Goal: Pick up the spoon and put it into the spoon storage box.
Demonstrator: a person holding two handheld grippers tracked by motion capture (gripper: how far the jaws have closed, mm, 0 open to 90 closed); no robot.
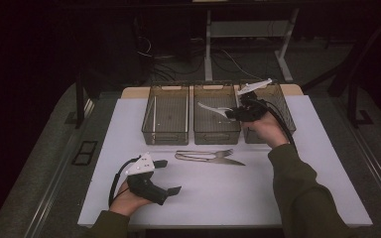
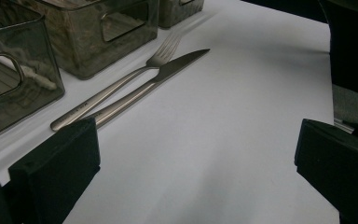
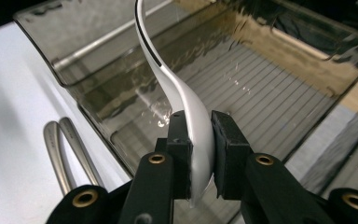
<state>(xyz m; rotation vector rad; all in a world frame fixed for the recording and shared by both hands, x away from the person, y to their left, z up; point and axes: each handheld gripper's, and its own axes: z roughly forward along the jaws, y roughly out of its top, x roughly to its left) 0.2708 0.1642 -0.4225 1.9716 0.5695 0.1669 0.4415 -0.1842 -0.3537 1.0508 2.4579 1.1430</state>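
Observation:
My right gripper (image 1: 230, 114) is shut on the bowl of a shiny spoon (image 1: 209, 107), and its handle points left over the middle bin (image 1: 216, 135). In the right gripper view the spoon (image 3: 179, 91) is pinched between the two pads (image 3: 200, 135), with the handle curving up over the bin's ribbed floor (image 3: 270, 93). A fork (image 1: 198, 154) and a knife (image 1: 225, 160) lie side by side on the white mat in front of the bins. My left gripper (image 1: 168, 176) rests at the front left, open and holding nothing. From the left gripper view, the fork (image 2: 121, 84) and knife (image 2: 168, 70) lie ahead of it (image 2: 196, 182).
Three clear smoky bins stand in a row at the back of the white mat (image 1: 218, 198): left (image 1: 164, 135), middle, and right (image 1: 284, 106). The handle ends of the fork and knife (image 3: 67, 149) lie just outside the middle bin's wall. Dark floor and table legs lie beyond.

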